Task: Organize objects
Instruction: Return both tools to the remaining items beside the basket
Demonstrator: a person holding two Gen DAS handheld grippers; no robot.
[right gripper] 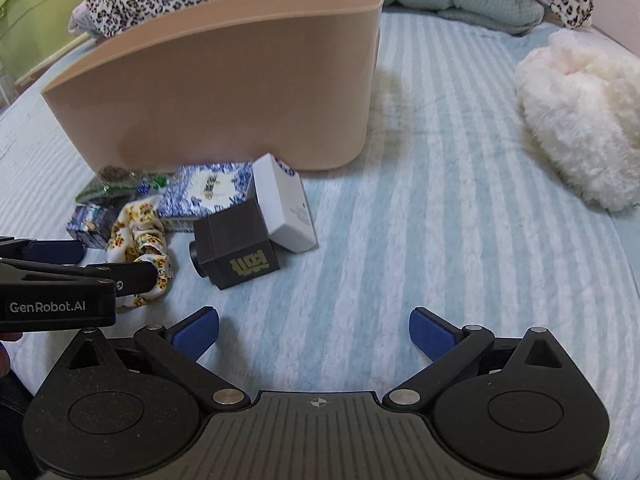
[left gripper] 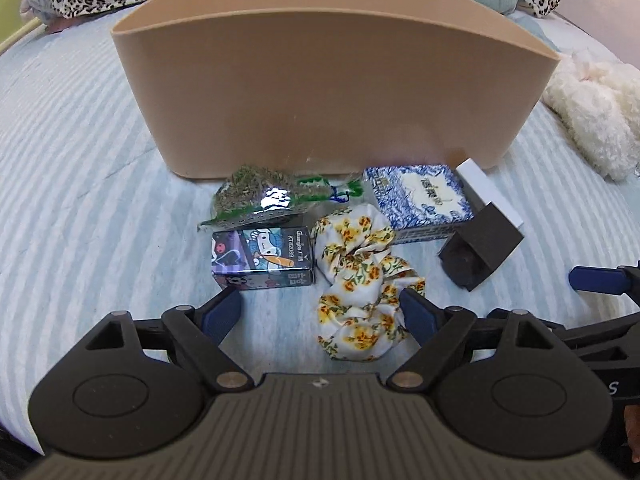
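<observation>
Six loose things lie just in front of one tan bin (left gripper: 332, 92): a floral scrunchie (left gripper: 360, 292), cartoon box (left gripper: 262, 258), herb packet (left gripper: 260, 192), blue-patterned box (left gripper: 418, 200), white box (right gripper: 284, 208) and black cube (right gripper: 236, 244). The scrunchie's long axis runs toward the bin, its near end between the spread fingers of the left gripper (left gripper: 322, 312). The right gripper (right gripper: 314, 330), also spread wide, holds nothing, with the cube between it and the bin.

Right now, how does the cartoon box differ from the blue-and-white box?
The cartoon box is dark, with purple cartoon art; the blue-and-white box carries a porcelain-style print. The cartoon box looks smaller and sits nearer the left gripper, left of the floral scrunchie; the blue-and-white box lies farther back, close to the tan bin. Both lie flat on the striped bedcover.
</observation>
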